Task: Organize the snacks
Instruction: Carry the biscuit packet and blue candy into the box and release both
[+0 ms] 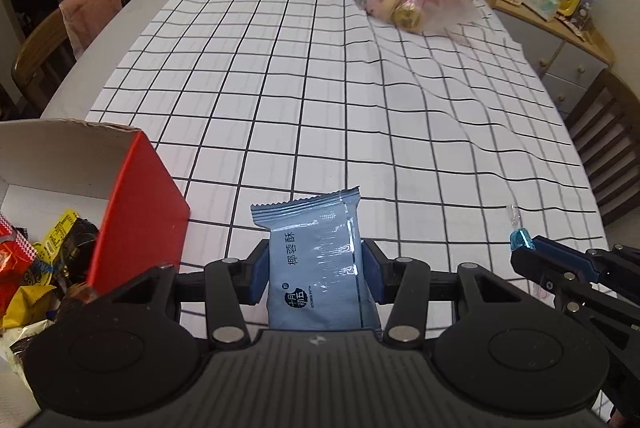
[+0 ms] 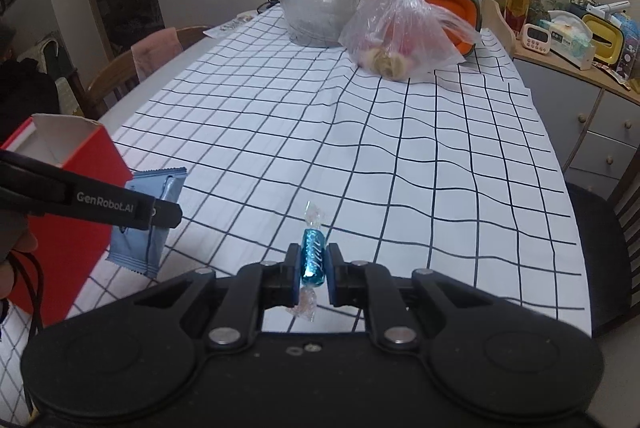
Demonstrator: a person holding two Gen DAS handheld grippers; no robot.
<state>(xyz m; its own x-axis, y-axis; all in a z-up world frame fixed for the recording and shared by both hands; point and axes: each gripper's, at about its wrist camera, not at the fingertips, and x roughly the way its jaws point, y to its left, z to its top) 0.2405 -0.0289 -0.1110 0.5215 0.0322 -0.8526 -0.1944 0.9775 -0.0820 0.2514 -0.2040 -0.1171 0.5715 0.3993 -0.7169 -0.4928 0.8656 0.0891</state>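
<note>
Left hand-held gripper (image 1: 316, 268) clamps blue snack packet (image 1: 320, 260) beside red box (image 1: 136, 204); right hand-held gripper (image 2: 312, 264) pinches blue candy (image 2: 312, 258).

Soft, even indoor light; fisheye bends the edges, corners vignette dark.

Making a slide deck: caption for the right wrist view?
Right claw grips a blue candy above the checked tablecloth.
</note>
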